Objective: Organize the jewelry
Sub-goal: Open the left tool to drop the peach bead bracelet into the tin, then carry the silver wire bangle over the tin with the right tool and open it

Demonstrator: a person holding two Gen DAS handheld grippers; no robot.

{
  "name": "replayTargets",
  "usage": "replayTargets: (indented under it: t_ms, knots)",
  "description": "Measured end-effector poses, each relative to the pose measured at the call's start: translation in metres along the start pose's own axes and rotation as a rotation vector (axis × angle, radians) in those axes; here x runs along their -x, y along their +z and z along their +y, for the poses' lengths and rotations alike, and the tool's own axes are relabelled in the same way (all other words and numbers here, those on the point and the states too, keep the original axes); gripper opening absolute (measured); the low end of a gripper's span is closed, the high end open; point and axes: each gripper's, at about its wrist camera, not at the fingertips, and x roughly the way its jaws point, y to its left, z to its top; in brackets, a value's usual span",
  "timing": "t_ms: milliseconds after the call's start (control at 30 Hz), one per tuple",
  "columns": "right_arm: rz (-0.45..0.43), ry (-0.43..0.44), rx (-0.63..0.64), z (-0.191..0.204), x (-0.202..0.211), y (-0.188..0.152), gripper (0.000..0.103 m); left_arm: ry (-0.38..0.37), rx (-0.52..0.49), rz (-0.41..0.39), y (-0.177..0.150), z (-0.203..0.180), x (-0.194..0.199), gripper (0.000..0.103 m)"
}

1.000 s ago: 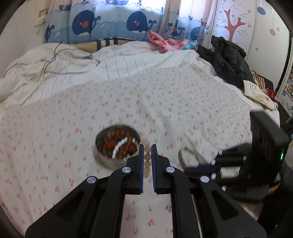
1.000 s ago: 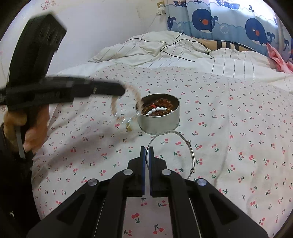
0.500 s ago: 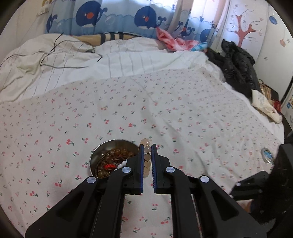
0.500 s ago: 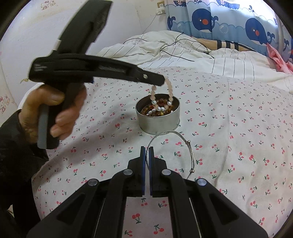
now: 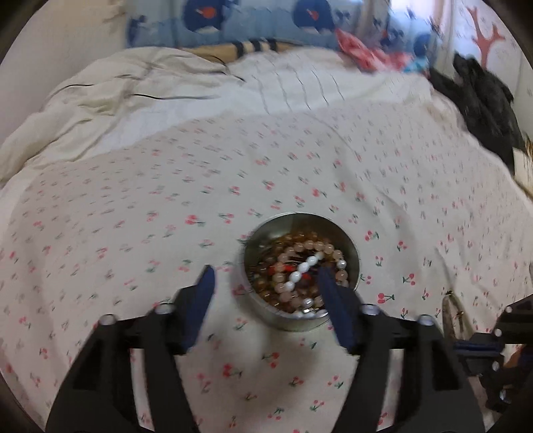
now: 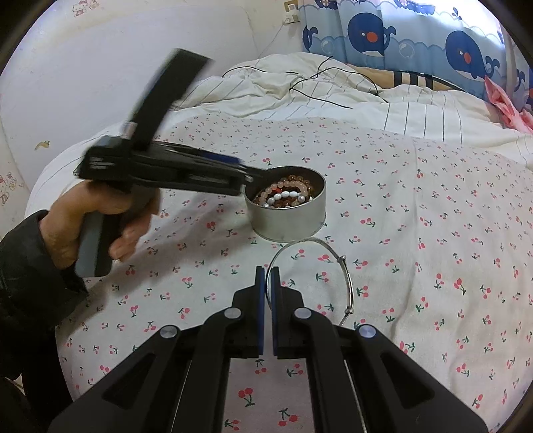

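Observation:
A round metal tin [image 5: 353,263] [image 6: 293,223] stands on the cherry-print bedsheet and holds several beaded bracelets, with a pink bead bracelet [image 5: 316,248] [image 6: 283,184] lying on top. My left gripper [image 5: 266,283] [image 6: 245,175] is open and empty, its fingers just above the tin's near rim. My right gripper [image 6: 267,271] is shut on a thin silver bangle [image 6: 346,276] that lies on the sheet in front of the tin. The bangle's edge also shows in the left wrist view [image 5: 448,313].
A rumpled white duvet [image 6: 299,86] with a black cable [image 6: 333,96] lies behind the tin. A black garment [image 5: 479,100] sits at the bed's far right. Whale-print curtains [image 6: 399,30] hang at the back.
My left gripper carried the pink bead bracelet over the tin, opened and let it drop in. The right gripper and bangle have not moved.

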Motion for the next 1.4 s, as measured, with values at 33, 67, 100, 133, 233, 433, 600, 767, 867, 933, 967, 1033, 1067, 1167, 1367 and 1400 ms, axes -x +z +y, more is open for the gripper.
replayTargets:
  t_ms: [33, 67, 100, 133, 233, 433, 600, 767, 867, 933, 967, 1033, 1067, 1167, 1367, 1400]
  knots:
    - [-0.001, -0.002, 0.0, 0.0, 0.0, 0.0, 0.004, -0.002, 0.014, -0.006, -0.003, 0.004, 0.005, 0.066]
    - [-0.006, -0.005, 0.0, 0.0, 0.0, 0.0, 0.004, -0.003, 0.039, -0.017, -0.009, 0.011, 0.012, 0.068]
    - [-0.014, -0.008, 0.003, 0.001, 0.002, 0.0, 0.004, 0.0, 0.076, -0.033, -0.017, 0.019, 0.019, 0.072]
    - [-0.023, -0.014, 0.009, 0.002, 0.003, 0.001, 0.004, 0.0, 0.117, -0.046, -0.027, 0.027, 0.025, 0.074]
    - [-0.063, -0.064, 0.08, 0.015, 0.008, 0.006, 0.004, 0.011, 0.219, -0.053, -0.042, 0.052, 0.028, 0.077]
    - [-0.069, -0.102, 0.278, 0.048, -0.026, 0.041, 0.004, 0.087, 0.339, -0.073, -0.042, 0.088, 0.035, 0.084]
    - [-0.027, -0.105, 0.332, 0.051, -0.067, 0.07, 0.004, 0.091, 0.418, -0.1, -0.04, 0.114, 0.045, 0.087]
    - [0.055, -0.082, 0.281, 0.032, -0.097, 0.095, 0.004, 0.056, 0.47, -0.101, -0.041, 0.121, 0.046, 0.087]
    - [0.118, -0.042, 0.225, 0.018, -0.114, 0.102, 0.004, 0.051, 0.453, -0.107, -0.039, 0.117, 0.047, 0.088]
    - [0.15, -0.025, 0.201, 0.013, -0.122, 0.102, 0.004, 0.049, 0.444, -0.107, -0.039, 0.115, 0.048, 0.088]
    - [0.16, -0.014, 0.189, 0.01, -0.126, 0.103, 0.004, 0.045, 0.441, -0.106, -0.038, 0.114, 0.048, 0.088]
    - [0.177, 0.017, 0.175, 0.009, -0.129, 0.101, 0.004, 0.042, 0.439, -0.103, -0.037, 0.114, 0.047, 0.088]
    - [0.186, 0.028, 0.174, 0.01, -0.13, 0.101, 0.004, 0.041, 0.439, -0.102, -0.037, 0.114, 0.048, 0.089]
    - [0.215, 0.055, 0.158, 0.012, -0.133, 0.099, 0.021, 0.038, 0.441, -0.099, -0.038, 0.114, 0.047, 0.089]
    - [0.034, 0.045, 0.031, -0.004, -0.079, 0.098, 0.059, 0.035, 0.419, -0.063, -0.039, 0.108, 0.041, 0.092]
    - [-0.002, 0.023, 0.009, -0.007, -0.064, 0.093, 0.06, 0.038, 0.403, -0.053, -0.039, 0.105, 0.039, 0.092]
